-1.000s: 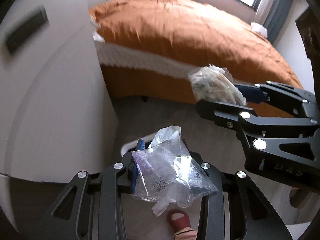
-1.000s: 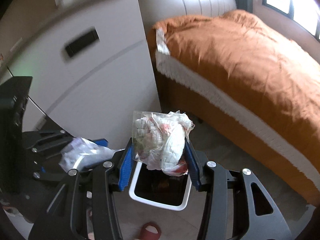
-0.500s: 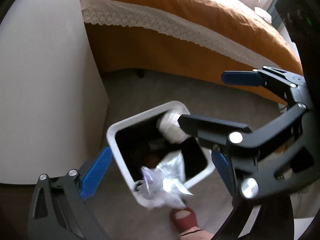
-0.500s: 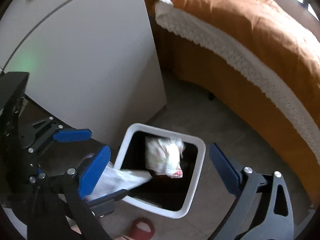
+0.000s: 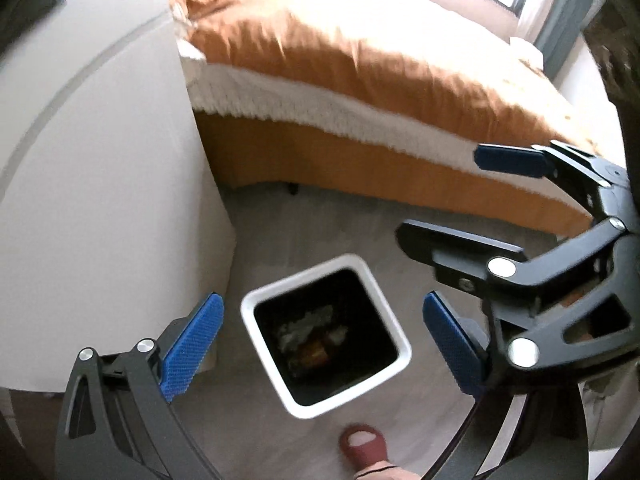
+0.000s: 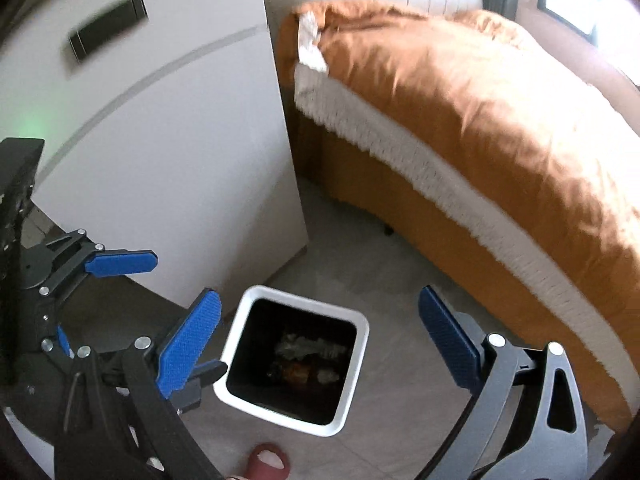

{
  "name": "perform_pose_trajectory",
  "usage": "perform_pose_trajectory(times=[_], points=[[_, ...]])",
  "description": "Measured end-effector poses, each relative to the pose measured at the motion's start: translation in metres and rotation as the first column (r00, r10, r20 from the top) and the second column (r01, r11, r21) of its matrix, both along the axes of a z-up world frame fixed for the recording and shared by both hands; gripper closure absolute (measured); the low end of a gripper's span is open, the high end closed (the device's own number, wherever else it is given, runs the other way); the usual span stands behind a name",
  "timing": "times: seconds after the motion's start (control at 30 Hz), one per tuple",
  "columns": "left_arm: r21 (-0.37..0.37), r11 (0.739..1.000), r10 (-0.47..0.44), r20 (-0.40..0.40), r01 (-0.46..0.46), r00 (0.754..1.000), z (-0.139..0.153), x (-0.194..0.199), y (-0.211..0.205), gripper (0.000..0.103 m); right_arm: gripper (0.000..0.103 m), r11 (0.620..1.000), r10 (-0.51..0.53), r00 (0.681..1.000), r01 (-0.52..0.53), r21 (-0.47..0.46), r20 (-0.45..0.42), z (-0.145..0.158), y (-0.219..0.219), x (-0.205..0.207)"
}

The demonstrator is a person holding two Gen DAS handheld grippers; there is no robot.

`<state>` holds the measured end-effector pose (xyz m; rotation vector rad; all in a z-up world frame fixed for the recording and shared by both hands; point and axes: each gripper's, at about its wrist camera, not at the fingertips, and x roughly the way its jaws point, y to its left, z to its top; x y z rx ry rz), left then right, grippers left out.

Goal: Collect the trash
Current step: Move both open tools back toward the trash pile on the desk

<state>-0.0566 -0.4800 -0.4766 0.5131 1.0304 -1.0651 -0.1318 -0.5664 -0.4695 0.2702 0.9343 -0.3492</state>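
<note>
Below the left gripper (image 5: pixel 320 344), jaws wide and empty after just opening, stands the bin (image 5: pixel 276 384), trash (image 5: pixel 310 332) inside; right gripper (image 5: pixel 464 200) spread beside it. Right view: right gripper (image 6: pixel 320 344), likewise freshly opened and empty, over bin (image 6: pixel 236 346). No legible writing.

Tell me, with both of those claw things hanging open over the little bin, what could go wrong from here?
Mostly small things. The left gripper and right gripper hang close together, so swinging away they might knock each other. The white bin looks light and sits by the person's slipper; a step could tip it. The trash lies inside.
</note>
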Motion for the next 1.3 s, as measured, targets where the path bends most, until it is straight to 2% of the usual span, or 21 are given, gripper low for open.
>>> perform_pose_trajectory(times=[0.1, 0.27, 0.43, 0.57, 0.7, 0.83, 1.07, 1.3], points=[[-0.031, 1.0, 0.004, 0.019, -0.004, 1.0, 0.038, -0.002, 0.002, 0.005, 0.005, 0.999, -0.013, 1.0, 0.014, -0.03, 0.026, 0.039, 0.005, -0.007], [-0.099, 0.995, 0.019, 0.077, -0.012, 0.997, 0.119, -0.012, 0.018, 0.005, 0.005, 0.997, -0.04, 0.994, 0.047, -0.061, 0.105, 0.11, 0.017, -0.02], [-0.174, 0.983, 0.079, 0.122, -0.057, 0.989, 0.198, -0.014, 0.046, 0.005, 0.005, 0.993, -0.018, 0.977, 0.043, -0.114, 0.211, 0.185, 0.033, -0.024], [-0.242, 0.966, 0.136, 0.167, -0.093, 0.976, 0.253, -0.01, 0.076, 0.005, 0.005, 0.987, 0.016, 0.955, 0.032, -0.157, 0.296, 0.237, 0.051, -0.023], [-0.299, 0.944, 0.217, 0.231, -0.144, 0.948, 0.298, -0.003, 0.106, 0.005, 0.005, 0.983, 0.059, 0.929, 0.011, -0.185, 0.365, 0.278, 0.069, -0.018], [-0.344, 0.912, 0.328, 0.283, -0.224, 0.901, 0.334, 0.008, 0.146, 0.005, 0.005, 0.975, 0.133, 0.904, -0.047, -0.215, 0.405, 0.31, 0.096, -0.003], [-0.37, 0.853, 0.49, 0.323, -0.369, 0.809, 0.37, 0.032, 0.228, 0.005, 0.005, 0.957, 0.267, 0.846, -0.175, -0.231, 0.461, 0.341, 0.151, 0.036], [-0.379, 0.767, 0.636, 0.341, -0.518, 0.692, 0.388, 0.057, 0.315, 0.005, 0.005, 0.911, 0.41, 0.777, -0.324, -0.253, 0.479, 0.358, 0.22, 0.081]])
